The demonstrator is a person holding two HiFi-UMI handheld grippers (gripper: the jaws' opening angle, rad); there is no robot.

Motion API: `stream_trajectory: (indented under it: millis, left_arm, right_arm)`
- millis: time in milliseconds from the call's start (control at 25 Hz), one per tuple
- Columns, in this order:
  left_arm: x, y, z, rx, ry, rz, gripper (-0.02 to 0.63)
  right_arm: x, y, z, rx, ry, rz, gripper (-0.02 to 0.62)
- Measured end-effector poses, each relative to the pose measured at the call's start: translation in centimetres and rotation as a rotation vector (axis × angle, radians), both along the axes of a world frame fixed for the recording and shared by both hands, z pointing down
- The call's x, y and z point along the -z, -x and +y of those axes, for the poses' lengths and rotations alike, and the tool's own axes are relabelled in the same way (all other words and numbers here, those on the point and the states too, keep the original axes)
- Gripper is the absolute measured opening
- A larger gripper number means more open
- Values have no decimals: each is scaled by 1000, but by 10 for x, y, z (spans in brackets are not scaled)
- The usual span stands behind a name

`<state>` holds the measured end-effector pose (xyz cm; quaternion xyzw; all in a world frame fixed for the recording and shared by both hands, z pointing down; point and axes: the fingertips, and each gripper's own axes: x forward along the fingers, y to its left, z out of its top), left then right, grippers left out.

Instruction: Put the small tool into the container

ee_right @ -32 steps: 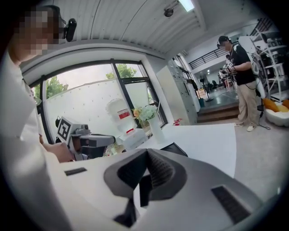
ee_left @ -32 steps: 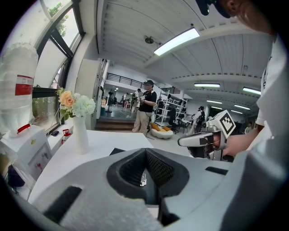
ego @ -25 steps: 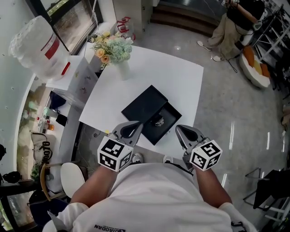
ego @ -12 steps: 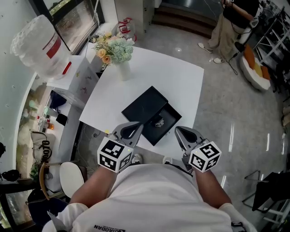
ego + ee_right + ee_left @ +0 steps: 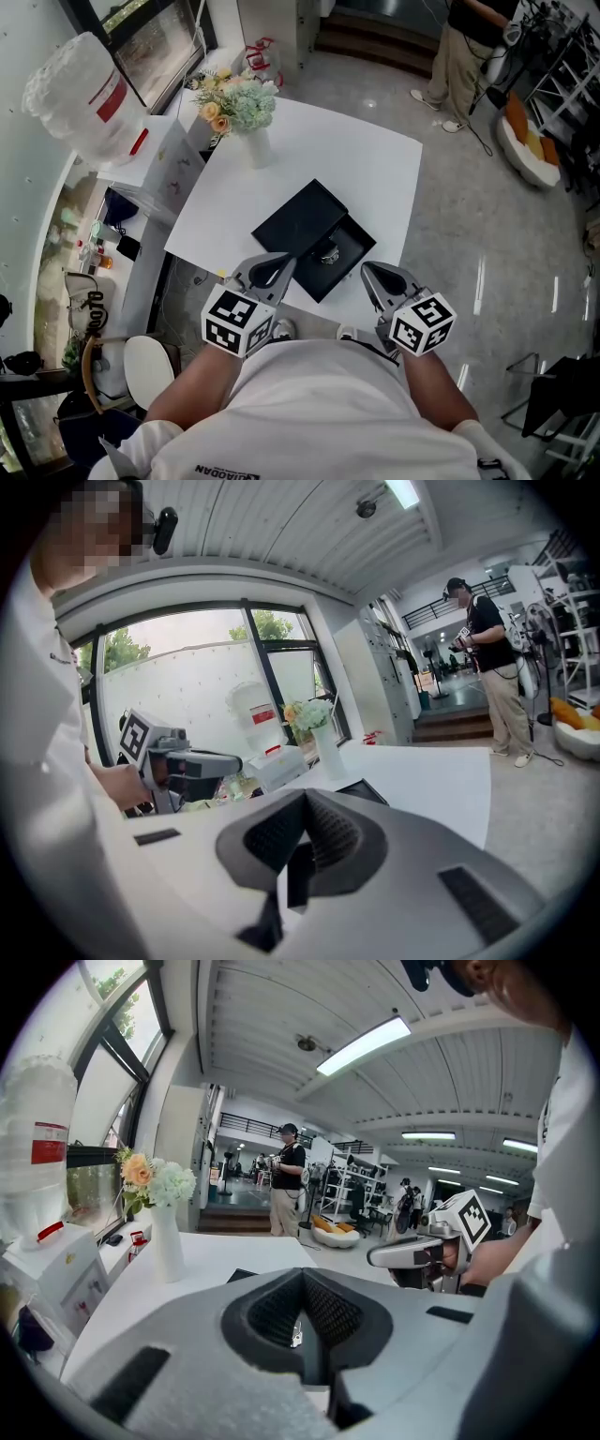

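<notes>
Obs: the small tool (image 5: pixel 328 251), silvery, lies inside the open black container (image 5: pixel 356 234). The lid (image 5: pixel 298 221) lies touching the container's far-left side. The left gripper (image 5: pixel 285 259) has its jaws pressed together with nothing between them, its tip by the container's near-left corner (contact unclear from here). The right gripper (image 5: pixel 368 269) is likewise closed and empty, just off the container's near-right edge. The vase of flowers (image 5: pixel 251 141) stands well beyond the container on the white table (image 5: pixel 366 159).
</notes>
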<state>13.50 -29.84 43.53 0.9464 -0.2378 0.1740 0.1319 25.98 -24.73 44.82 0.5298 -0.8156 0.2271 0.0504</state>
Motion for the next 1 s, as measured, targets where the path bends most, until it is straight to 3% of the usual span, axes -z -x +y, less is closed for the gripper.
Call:
stream_trajectory:
  millis: [1000]
  left_arm:
    - [-4, 2, -1, 18, 11, 6, 9]
  right_arm:
    - [-5, 4, -4, 10, 11, -3, 5]
